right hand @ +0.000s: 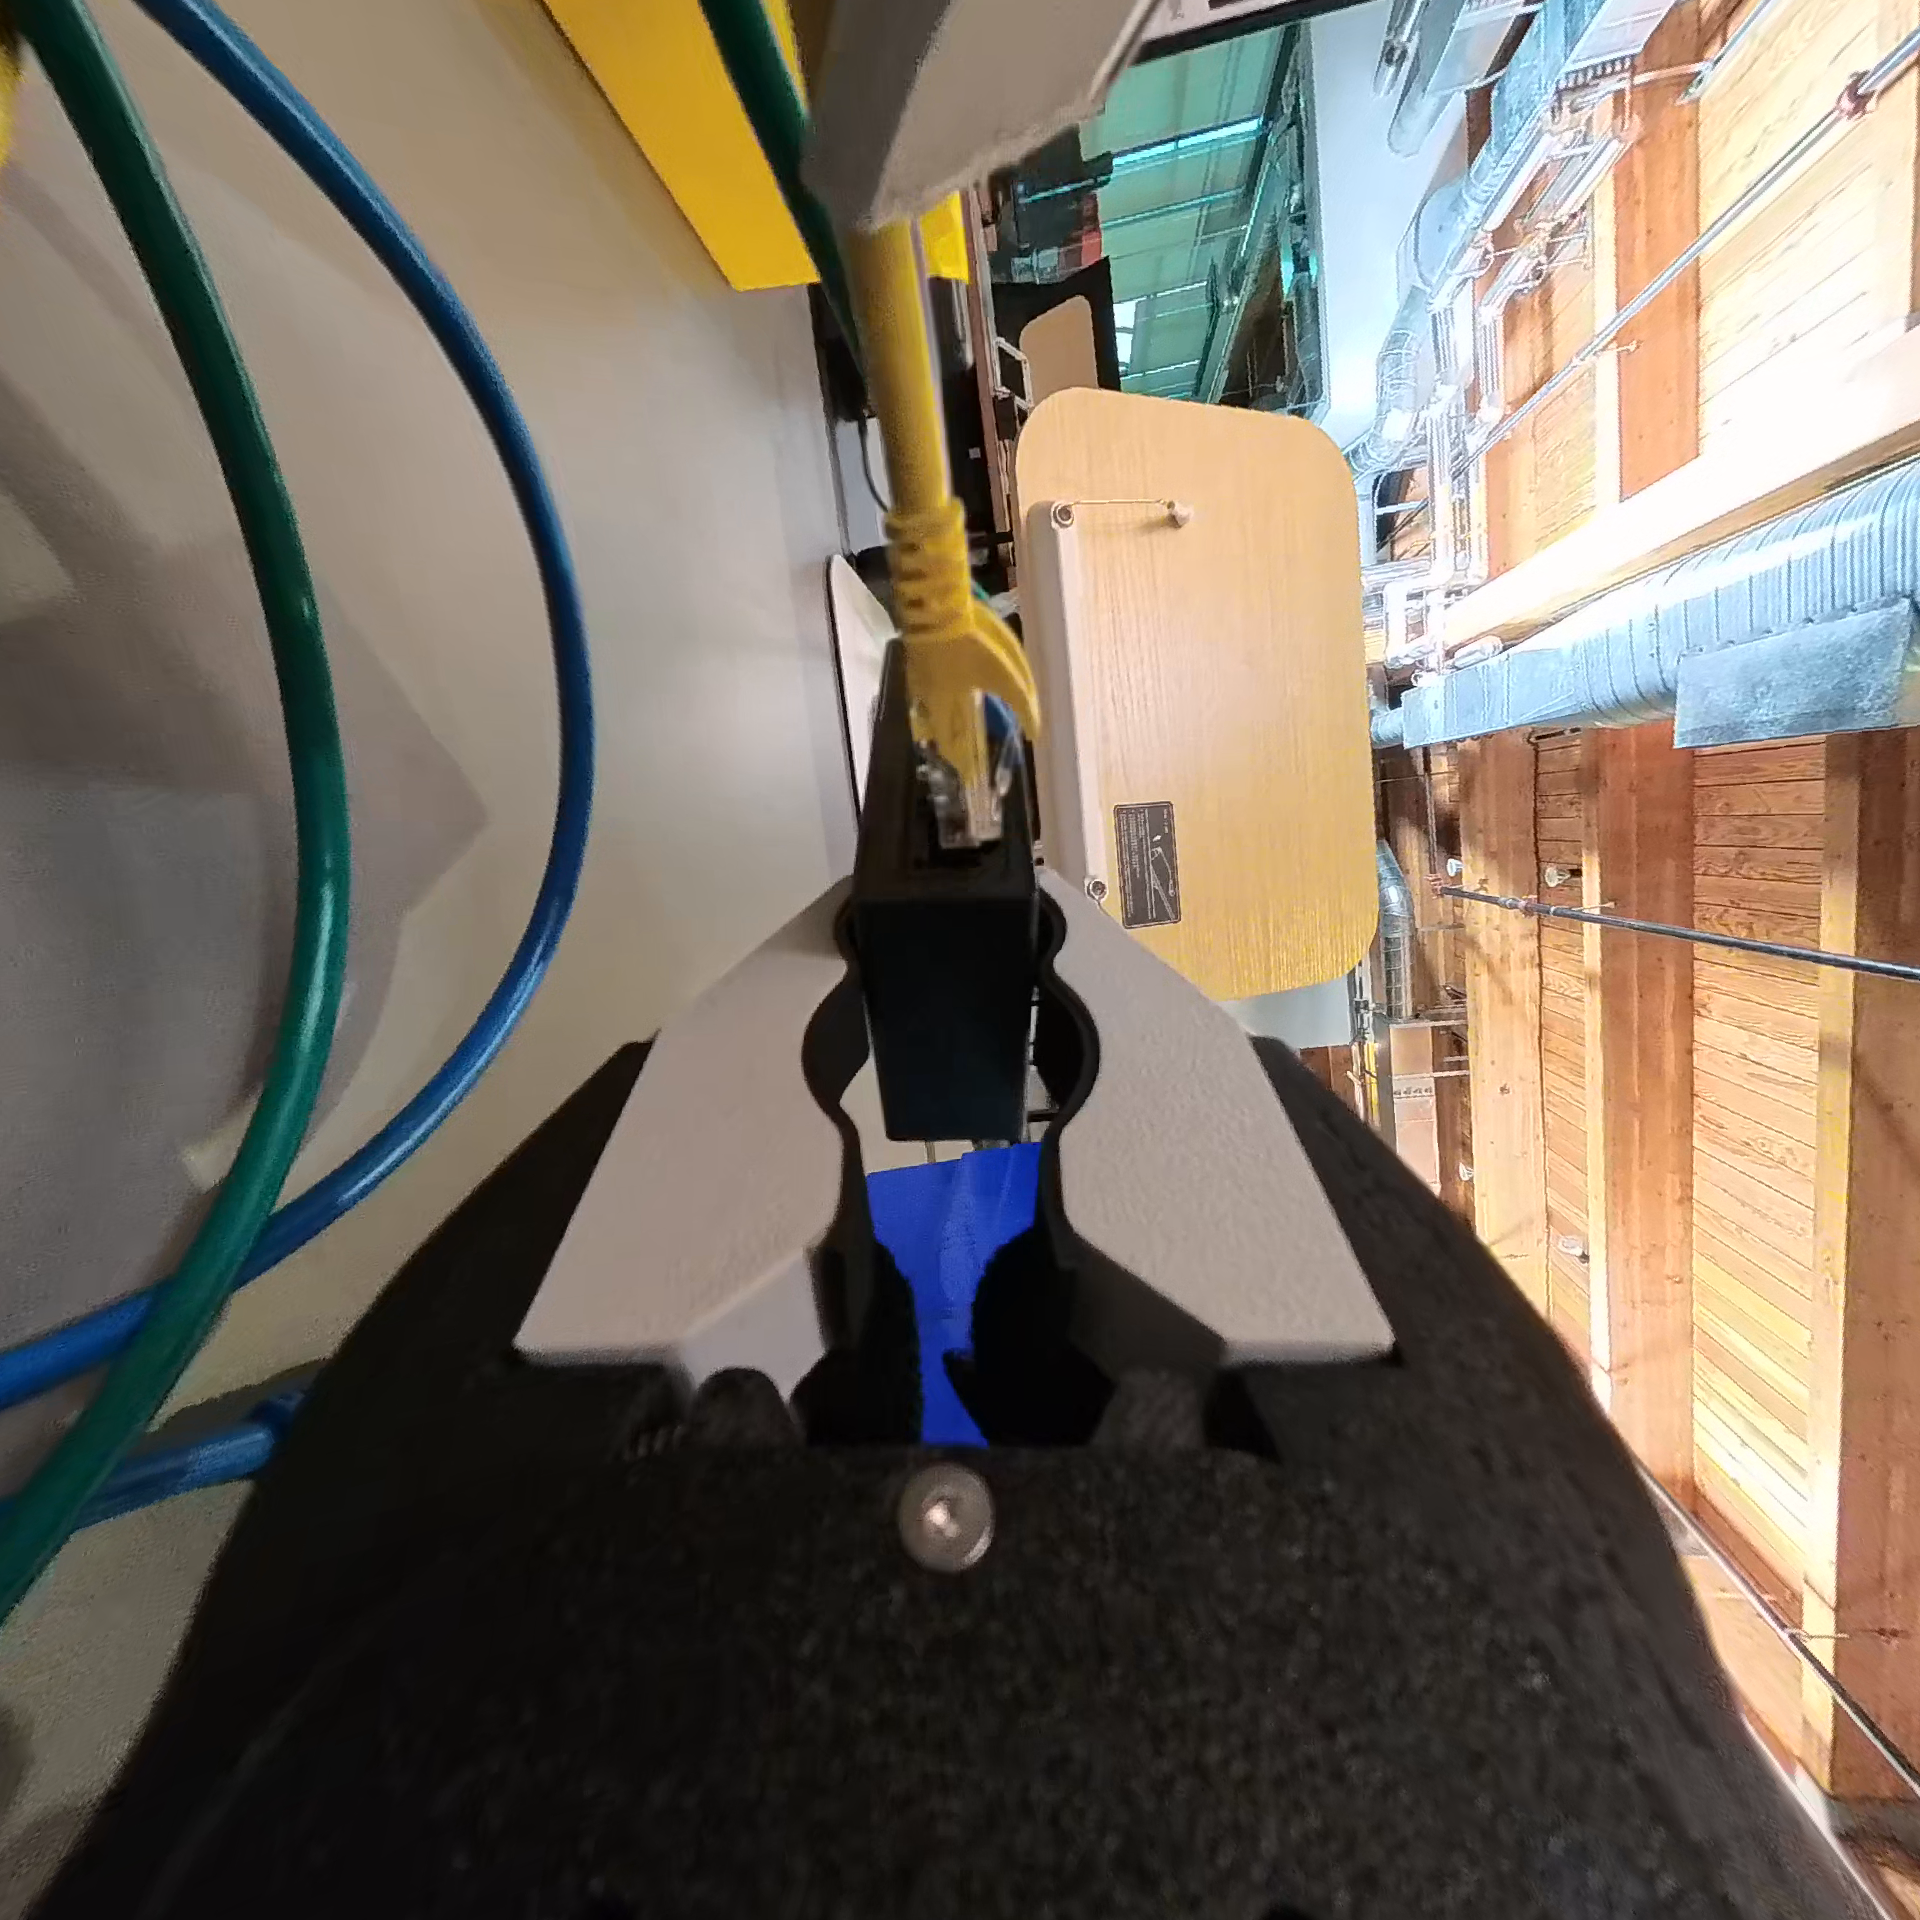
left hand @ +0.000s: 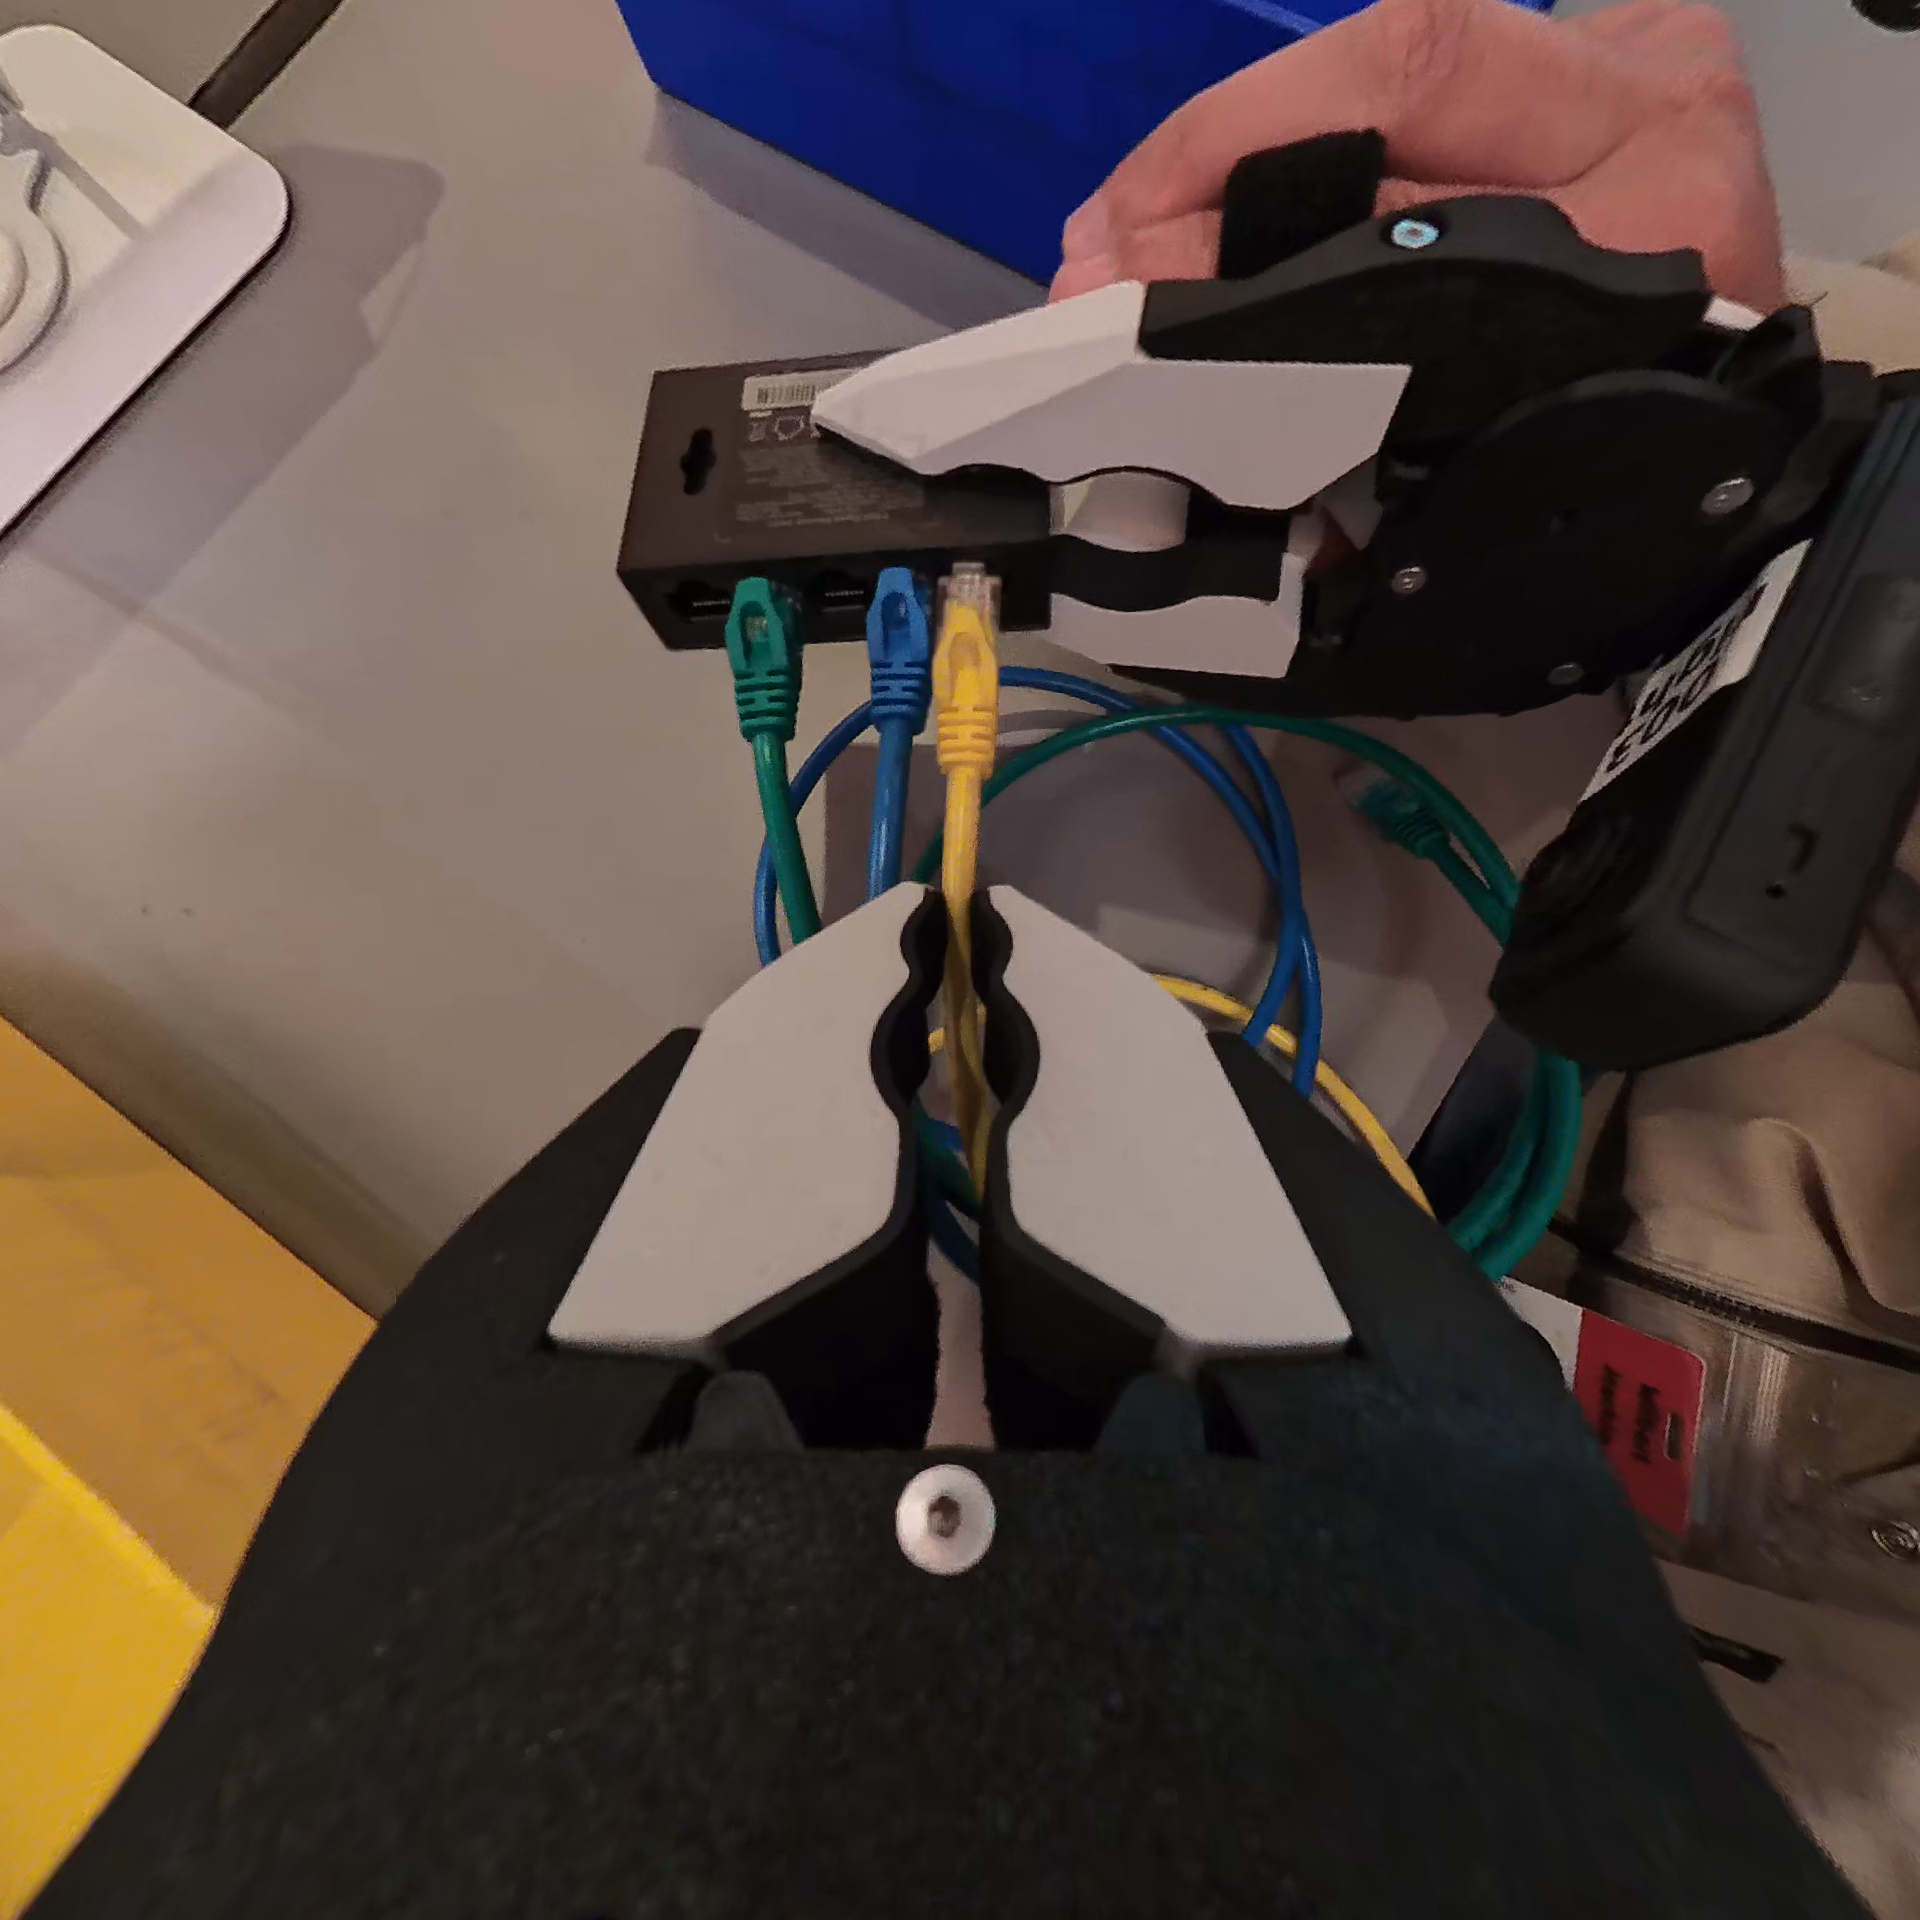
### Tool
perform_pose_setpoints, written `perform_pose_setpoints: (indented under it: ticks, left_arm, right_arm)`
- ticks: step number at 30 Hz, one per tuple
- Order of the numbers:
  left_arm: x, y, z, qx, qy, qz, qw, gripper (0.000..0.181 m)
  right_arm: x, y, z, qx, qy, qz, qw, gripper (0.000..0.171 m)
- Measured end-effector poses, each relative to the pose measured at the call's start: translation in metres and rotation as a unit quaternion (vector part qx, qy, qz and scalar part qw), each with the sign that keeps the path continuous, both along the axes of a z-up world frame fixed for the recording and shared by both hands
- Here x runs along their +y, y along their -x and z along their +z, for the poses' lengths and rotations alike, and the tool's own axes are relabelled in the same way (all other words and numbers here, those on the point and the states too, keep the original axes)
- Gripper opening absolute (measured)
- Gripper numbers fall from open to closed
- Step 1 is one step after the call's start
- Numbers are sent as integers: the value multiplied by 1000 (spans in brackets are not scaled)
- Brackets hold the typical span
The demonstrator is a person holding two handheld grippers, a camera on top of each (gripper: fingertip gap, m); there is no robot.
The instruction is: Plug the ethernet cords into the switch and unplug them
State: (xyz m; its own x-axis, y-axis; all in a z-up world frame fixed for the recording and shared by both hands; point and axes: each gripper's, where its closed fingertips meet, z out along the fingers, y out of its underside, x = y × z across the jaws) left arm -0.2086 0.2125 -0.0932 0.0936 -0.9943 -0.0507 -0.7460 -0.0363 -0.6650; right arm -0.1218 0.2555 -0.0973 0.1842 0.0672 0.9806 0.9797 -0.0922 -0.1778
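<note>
A black switch (left hand: 810, 499) lies on the grey table. A green cord (left hand: 764, 665) and a blue cord (left hand: 899, 655) sit in its front ports. The yellow cord's (left hand: 966, 686) clear plug tip rests at the rightmost port, partly outside it. My left gripper (left hand: 956, 914) is shut on the yellow cord a short way behind its boot. My right gripper (right hand: 951, 914) is shut on the right end of the switch (right hand: 951, 997), and it also shows in the left wrist view (left hand: 1060, 540). In the right wrist view the yellow plug (right hand: 961, 748) meets the switch face.
A blue bin (left hand: 935, 114) stands behind the switch. A yellow bin (left hand: 94, 1403) is at the near left, a white tray (left hand: 114, 249) at the far left. Slack blue (left hand: 1278, 831), green (left hand: 1496, 1039) and yellow cable loops lie between my grippers. A hand (left hand: 1455, 135) holds the right gripper.
</note>
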Motion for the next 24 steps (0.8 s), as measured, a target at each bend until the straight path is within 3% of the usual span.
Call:
perform_pose_setpoints:
  ticks: [24]
  left_arm:
    - [-2,-10,0,-31,-3,4,1000,5]
  right_arm:
    - [-2,-2,-2,14,16,-16,1000,26]
